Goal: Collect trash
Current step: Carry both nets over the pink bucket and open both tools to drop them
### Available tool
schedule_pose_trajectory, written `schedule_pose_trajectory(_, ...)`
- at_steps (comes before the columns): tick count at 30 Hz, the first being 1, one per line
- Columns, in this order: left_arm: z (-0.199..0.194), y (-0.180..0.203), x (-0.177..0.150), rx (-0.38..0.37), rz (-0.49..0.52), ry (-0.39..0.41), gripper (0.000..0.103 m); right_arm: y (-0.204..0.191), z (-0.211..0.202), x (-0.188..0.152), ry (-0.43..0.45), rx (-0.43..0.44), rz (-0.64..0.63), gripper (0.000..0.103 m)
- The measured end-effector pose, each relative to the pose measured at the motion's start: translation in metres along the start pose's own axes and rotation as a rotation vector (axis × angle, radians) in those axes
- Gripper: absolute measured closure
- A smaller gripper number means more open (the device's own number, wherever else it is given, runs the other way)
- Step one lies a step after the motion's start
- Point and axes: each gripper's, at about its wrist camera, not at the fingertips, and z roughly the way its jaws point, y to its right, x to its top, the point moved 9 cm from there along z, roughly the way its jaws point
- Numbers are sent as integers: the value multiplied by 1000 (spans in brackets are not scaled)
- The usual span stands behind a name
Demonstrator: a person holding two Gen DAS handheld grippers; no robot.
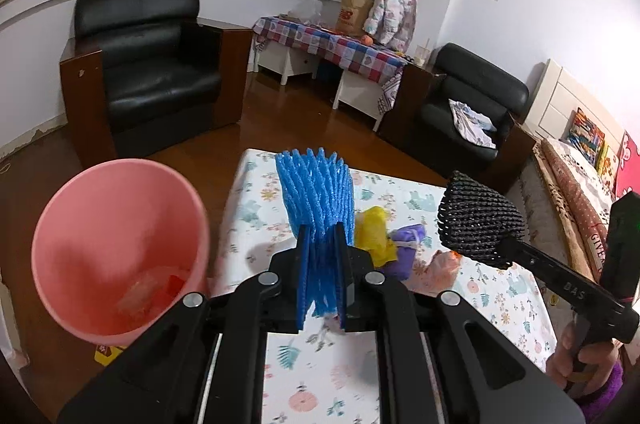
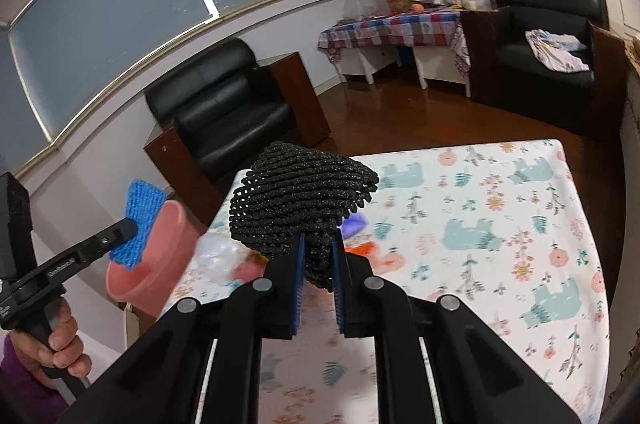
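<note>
Floral-clothed worktop [image 1: 320, 364], pink bin [image 1: 116, 244] at left. Left gripper [image 1: 320, 244] jaws pinching blue foam net [image 1: 316, 192]; right gripper [image 2: 319, 252] jaws pinching black foam net [image 2: 300, 200]. Risk: springy, lightly held nets slipping free short of bin.

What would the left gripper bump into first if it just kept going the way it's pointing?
Probably the table. The left gripper, shut on blue foam netting, points down across the flowered tabletop toward its far edge; the yellow wrapper sits just to one side. Depth is hard to judge.
</note>
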Motion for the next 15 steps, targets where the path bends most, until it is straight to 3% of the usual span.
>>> schedule_pose_trajectory(15, -51, -103, -5, 167, -50, 70, 92, -154, 50, 1, -68, 112, -241, 91)
